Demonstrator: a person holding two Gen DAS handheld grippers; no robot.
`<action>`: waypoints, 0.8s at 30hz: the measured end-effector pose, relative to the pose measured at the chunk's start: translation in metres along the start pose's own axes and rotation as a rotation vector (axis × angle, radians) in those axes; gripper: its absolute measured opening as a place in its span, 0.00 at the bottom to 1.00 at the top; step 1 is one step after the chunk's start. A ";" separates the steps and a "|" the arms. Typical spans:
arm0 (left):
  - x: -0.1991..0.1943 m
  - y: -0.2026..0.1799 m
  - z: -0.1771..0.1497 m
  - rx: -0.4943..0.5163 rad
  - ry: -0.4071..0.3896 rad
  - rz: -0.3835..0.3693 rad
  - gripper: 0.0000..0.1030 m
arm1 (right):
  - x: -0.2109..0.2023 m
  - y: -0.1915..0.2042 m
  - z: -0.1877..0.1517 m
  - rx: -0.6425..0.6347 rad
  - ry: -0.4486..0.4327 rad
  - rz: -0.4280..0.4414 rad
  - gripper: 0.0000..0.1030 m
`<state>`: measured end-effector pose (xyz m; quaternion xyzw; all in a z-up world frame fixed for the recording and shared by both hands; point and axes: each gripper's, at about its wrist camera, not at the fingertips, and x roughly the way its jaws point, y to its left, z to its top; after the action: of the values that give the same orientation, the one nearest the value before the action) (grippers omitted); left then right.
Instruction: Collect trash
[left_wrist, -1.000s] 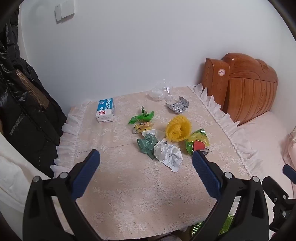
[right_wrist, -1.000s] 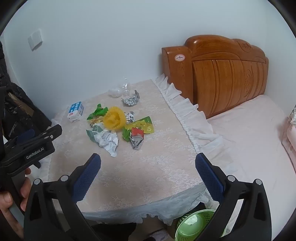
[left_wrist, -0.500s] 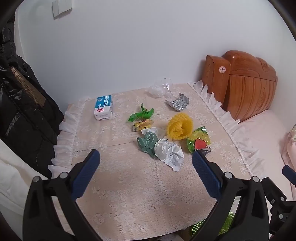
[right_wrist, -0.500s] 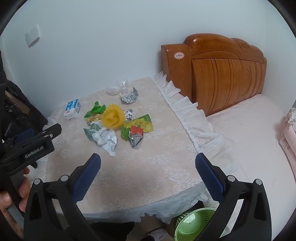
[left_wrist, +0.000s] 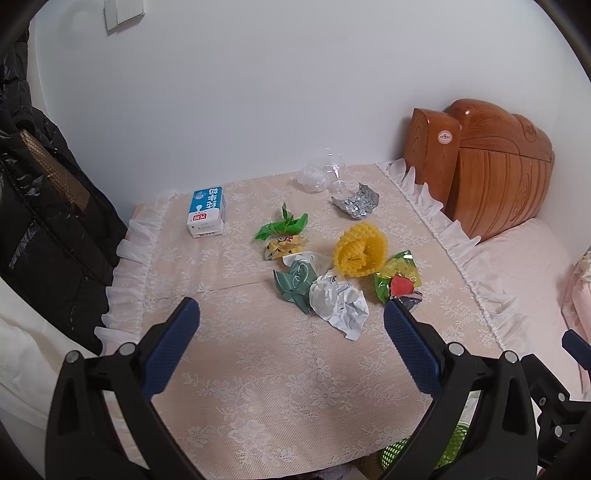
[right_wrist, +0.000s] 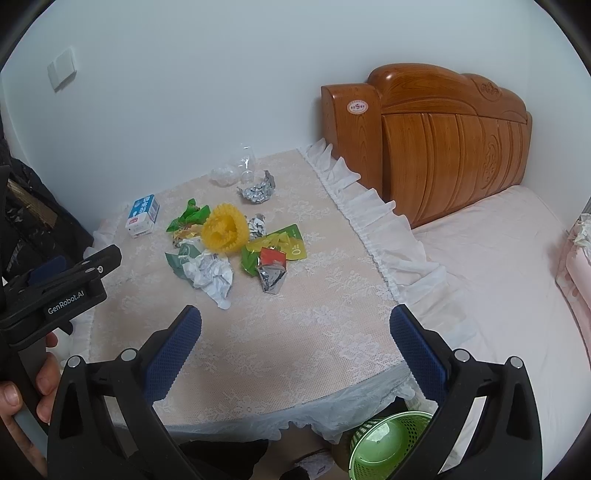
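Left gripper (left_wrist: 291, 314) and right gripper (right_wrist: 295, 314) gape wide, empty.

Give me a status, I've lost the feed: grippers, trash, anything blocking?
Left gripper open, empty. Right gripper open, empty. Trash pile untouched on table; green bin on floor below. Nothing blocking.
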<state>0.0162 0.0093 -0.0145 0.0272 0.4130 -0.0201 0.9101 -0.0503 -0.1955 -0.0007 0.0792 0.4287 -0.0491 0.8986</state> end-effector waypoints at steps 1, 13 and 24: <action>0.000 0.001 0.000 0.000 0.001 -0.001 0.93 | 0.000 0.000 0.000 -0.001 0.001 0.000 0.98; 0.000 0.001 -0.001 -0.002 0.002 0.004 0.93 | 0.000 0.001 0.002 -0.002 0.002 -0.001 0.98; 0.000 0.003 0.000 -0.009 0.003 0.008 0.93 | 0.000 0.002 0.004 -0.011 0.005 0.005 0.98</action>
<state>0.0162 0.0124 -0.0140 0.0246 0.4144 -0.0147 0.9097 -0.0466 -0.1941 0.0019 0.0756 0.4309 -0.0443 0.8982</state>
